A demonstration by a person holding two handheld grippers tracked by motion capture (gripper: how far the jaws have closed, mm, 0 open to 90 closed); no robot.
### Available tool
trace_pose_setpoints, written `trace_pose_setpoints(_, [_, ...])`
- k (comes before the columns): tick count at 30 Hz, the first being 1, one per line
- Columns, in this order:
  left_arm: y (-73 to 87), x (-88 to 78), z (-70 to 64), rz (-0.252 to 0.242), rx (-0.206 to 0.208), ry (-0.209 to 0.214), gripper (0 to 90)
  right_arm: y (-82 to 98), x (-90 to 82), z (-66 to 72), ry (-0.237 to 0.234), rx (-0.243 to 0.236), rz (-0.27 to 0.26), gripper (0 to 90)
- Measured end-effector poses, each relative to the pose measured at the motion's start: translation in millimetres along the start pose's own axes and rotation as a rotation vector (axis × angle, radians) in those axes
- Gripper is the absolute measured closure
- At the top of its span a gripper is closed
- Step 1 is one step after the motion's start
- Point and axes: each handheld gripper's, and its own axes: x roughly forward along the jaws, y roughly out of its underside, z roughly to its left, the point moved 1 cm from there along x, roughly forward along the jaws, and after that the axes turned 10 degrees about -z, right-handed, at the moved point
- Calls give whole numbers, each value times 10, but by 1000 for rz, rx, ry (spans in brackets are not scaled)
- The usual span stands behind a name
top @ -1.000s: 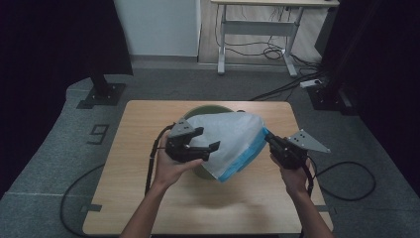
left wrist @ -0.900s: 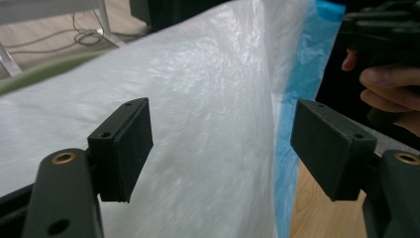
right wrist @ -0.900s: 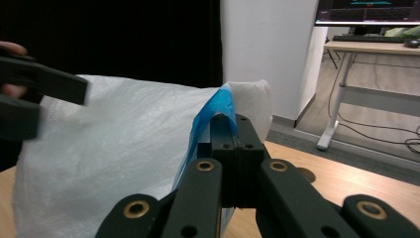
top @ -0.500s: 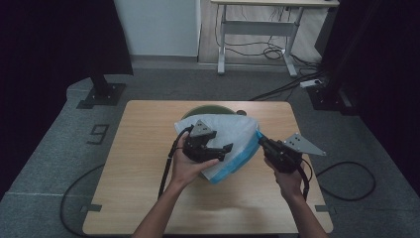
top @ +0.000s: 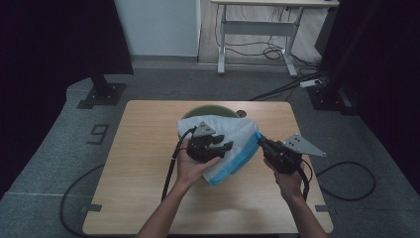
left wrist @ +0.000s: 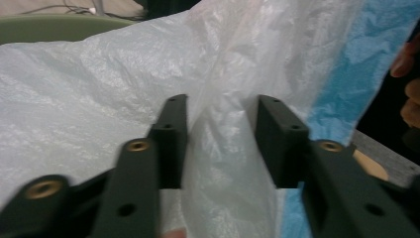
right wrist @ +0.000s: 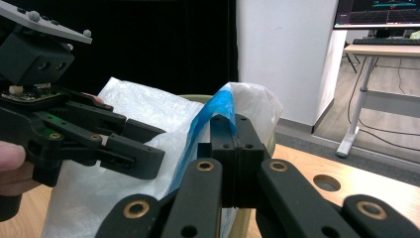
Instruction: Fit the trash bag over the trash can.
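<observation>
Both forearms reach in from the near edge of the table (top: 148,198); the left hand (top: 190,166) holds the left gripper (top: 218,147) over the bag (top: 237,136), pointing right; its jaws have just been closing, and a fold of bag sits between them, but whether they pinch it cannot be told; the right gripper (top: 258,141) points left and is clamped shut on the bag's blue edge (right wrist: 213,111); the bag hangs between the two grippers, over the green bowl (top: 208,110), stretched from left to right.
</observation>
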Motion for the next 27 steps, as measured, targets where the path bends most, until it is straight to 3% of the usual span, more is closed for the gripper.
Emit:
trace_pose_setpoints(6, [-8, -8, 32, 18, -26, 55, 788, 10, -24, -39, 9, 1, 5, 884])
trace_pose_setpoints(11, [-30, -57, 74, -11, -52, 83, 875, 54, -52, -95, 24, 15, 13, 883])
trace_pose_setpoints(17, [-89, -201, 160, -105, -96, 107, 895, 112, -68, -161, 38, 22, 32, 883])
trace_pose_setpoints(19, [-108, -245, 188, -132, -112, 133, 896, 147, -67, -187, 41, 29, 49, 883])
trace_pose_setpoints(23, [-133, -275, 200, -151, -121, 170, 897, 223, -47, -208, 46, 17, 76, 878])
trace_pose_setpoints(27, [-139, -279, 211, -154, -132, 160, 897, 253, -54, -179, 102, -37, 69, 672])
